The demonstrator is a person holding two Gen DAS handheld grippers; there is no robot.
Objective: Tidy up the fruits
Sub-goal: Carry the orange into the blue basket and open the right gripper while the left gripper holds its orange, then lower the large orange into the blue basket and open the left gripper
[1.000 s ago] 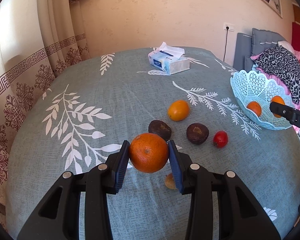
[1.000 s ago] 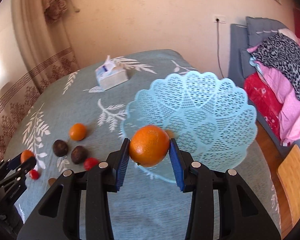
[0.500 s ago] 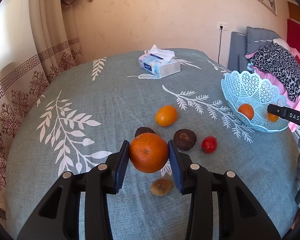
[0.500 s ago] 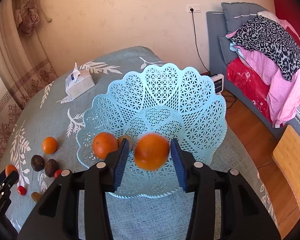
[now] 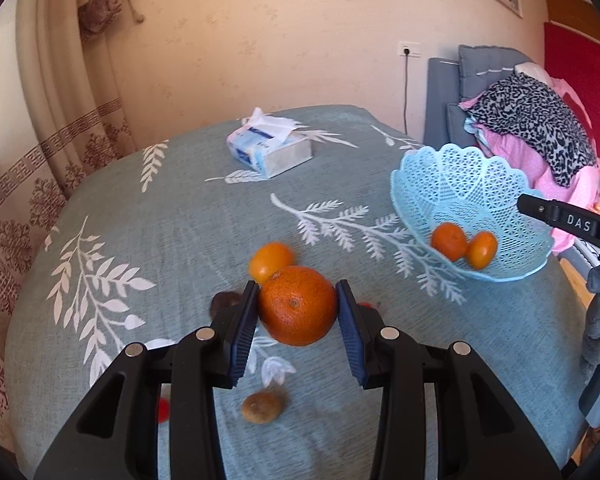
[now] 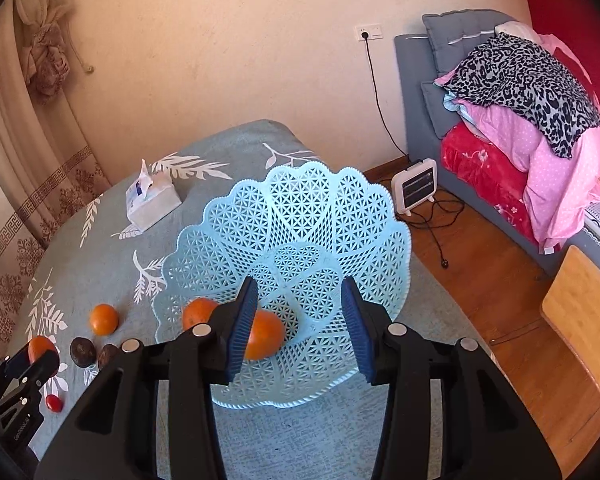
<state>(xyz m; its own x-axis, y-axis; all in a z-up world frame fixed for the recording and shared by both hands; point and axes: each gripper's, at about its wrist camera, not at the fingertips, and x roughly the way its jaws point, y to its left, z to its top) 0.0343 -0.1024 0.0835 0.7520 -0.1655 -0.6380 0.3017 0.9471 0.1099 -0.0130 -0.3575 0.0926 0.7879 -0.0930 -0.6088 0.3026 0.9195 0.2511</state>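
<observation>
The right gripper now gapes empty over the scalloped blue lattice basket, its smooth orange dropped inside beside another, one fruit more stowed, while the left gripper, nearer left, stays clamped on a dimpled round orange.

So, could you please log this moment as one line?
left gripper: shut on orange | right gripper: open over basket | basket: two oranges
</observation>
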